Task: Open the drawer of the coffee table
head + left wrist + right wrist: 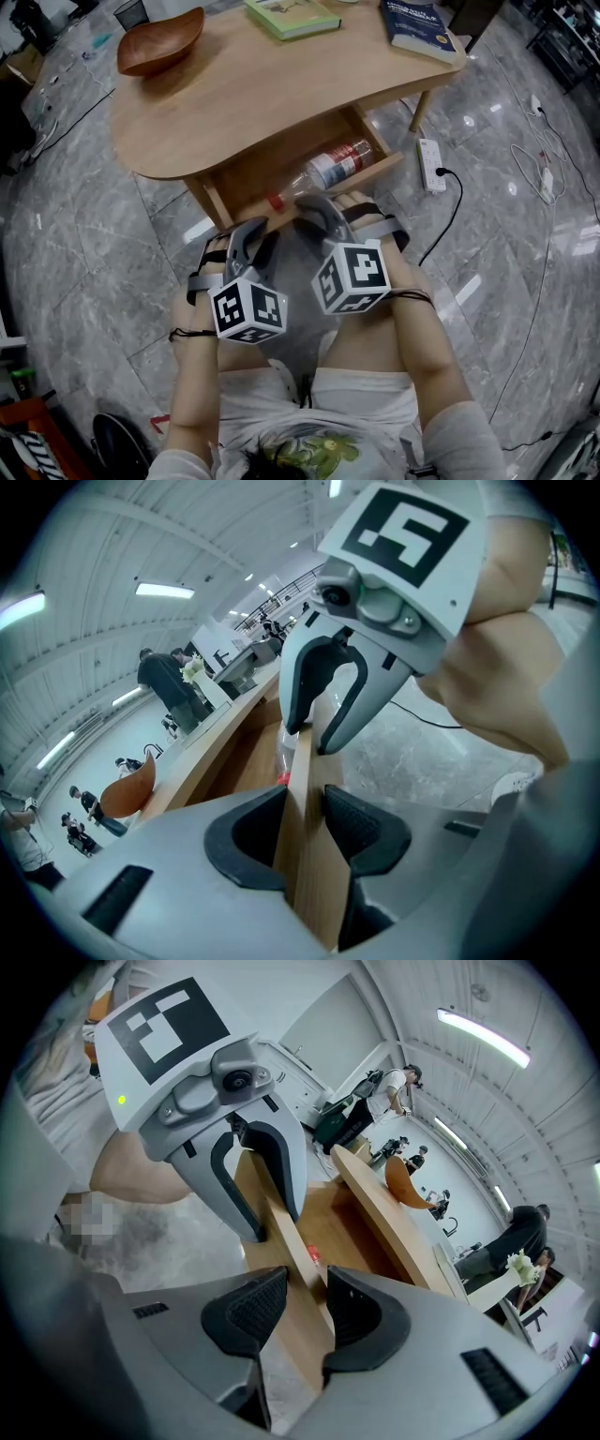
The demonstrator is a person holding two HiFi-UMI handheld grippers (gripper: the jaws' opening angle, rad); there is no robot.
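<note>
The wooden coffee table (262, 89) has its drawer pulled out toward me. A clear plastic bottle (333, 169) with a red cap lies inside it. The drawer front (382, 169) is a thin wooden board, and both grippers straddle its top edge. My left gripper (258, 230) holds the board's left end, and in the left gripper view its pads (302, 808) press on the drawer front (305, 864) from both sides. My right gripper (323, 208) grips the same board a little further right, and its own view shows it (298, 1302) shut on the drawer front (291, 1241).
On the tabletop sit a brown wooden bowl (159, 42), a green book (292, 17) and a blue book (417, 28). A white power strip (431, 164) with a black cable lies on the grey marble floor at the right. My knees are just below the grippers.
</note>
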